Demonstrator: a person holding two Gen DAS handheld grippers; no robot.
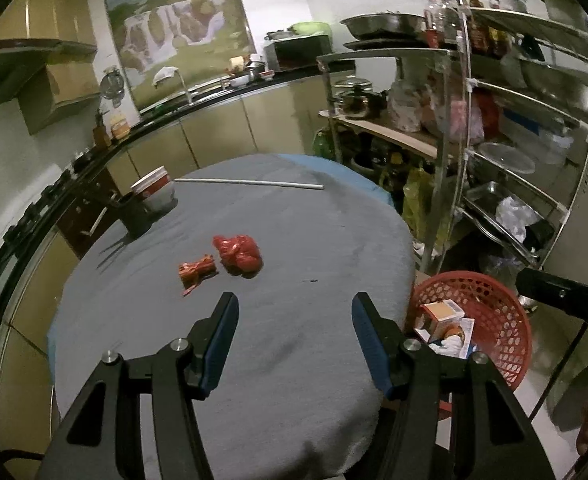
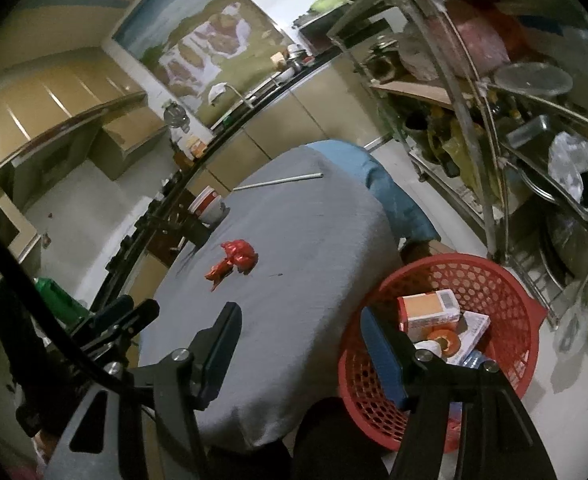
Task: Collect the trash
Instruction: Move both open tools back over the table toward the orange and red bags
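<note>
Two pieces of trash lie mid-table on the grey cloth: a crumpled red bag (image 1: 238, 255) (image 2: 238, 254) and, just left of it, a small orange wrapper (image 1: 196, 272) (image 2: 217, 271). My left gripper (image 1: 295, 312) hovers open over the near part of the table, nothing between its fingers. A red mesh basket (image 1: 494, 312) (image 2: 490, 280) stands beside the table's right edge and holds an orange-and-white carton (image 2: 428, 312) with other packaging. My right gripper (image 2: 300, 322) is open and empty, its right finger over the basket's near rim.
A stack of paper bowls (image 1: 153, 190) and a dark cup (image 1: 133, 216) sit at the table's far left. A white rod (image 1: 249, 182) lies along the far edge. A metal shelf rack (image 1: 506, 128) full of pots and bags stands to the right. A kitchen counter runs behind.
</note>
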